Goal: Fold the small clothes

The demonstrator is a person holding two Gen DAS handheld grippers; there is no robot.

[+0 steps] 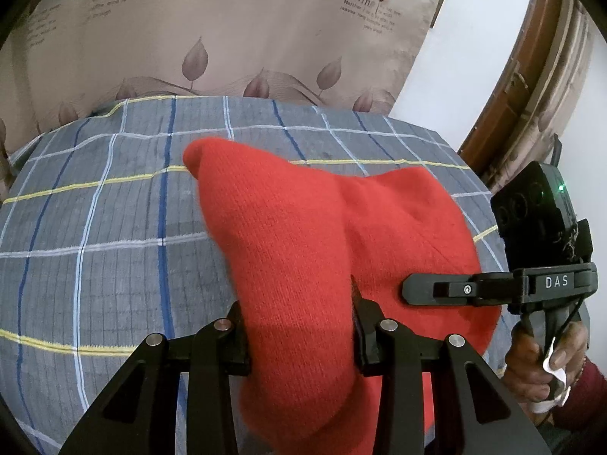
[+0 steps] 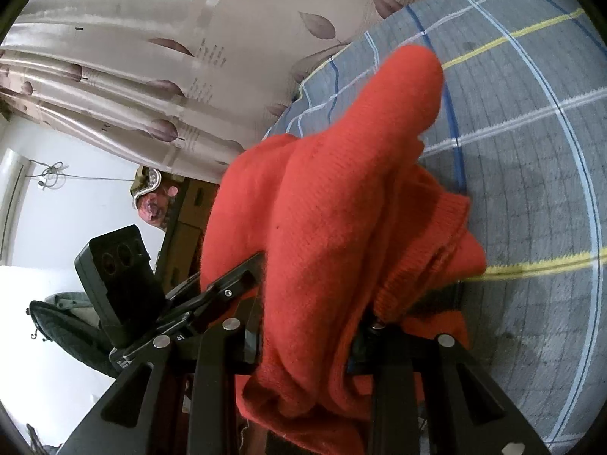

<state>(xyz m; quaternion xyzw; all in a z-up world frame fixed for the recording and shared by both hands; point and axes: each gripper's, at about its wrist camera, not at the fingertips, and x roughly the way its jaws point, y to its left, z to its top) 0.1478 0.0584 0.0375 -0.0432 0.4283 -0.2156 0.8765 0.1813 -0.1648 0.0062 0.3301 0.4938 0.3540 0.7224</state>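
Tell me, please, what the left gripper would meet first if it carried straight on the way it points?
Probably the checked bedsheet; the left gripper already holds the red knit garment, which drapes ahead of it. Depth is unclear.

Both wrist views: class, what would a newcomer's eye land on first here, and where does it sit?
The red knit garment dominates, bunched between the fingers of the left gripper and, in the other view, the right gripper, over a grey checked sheet. Behind the bed hangs a leaf-print curtain. At the right edge of the left view, a hand grips the other gripper's handle.
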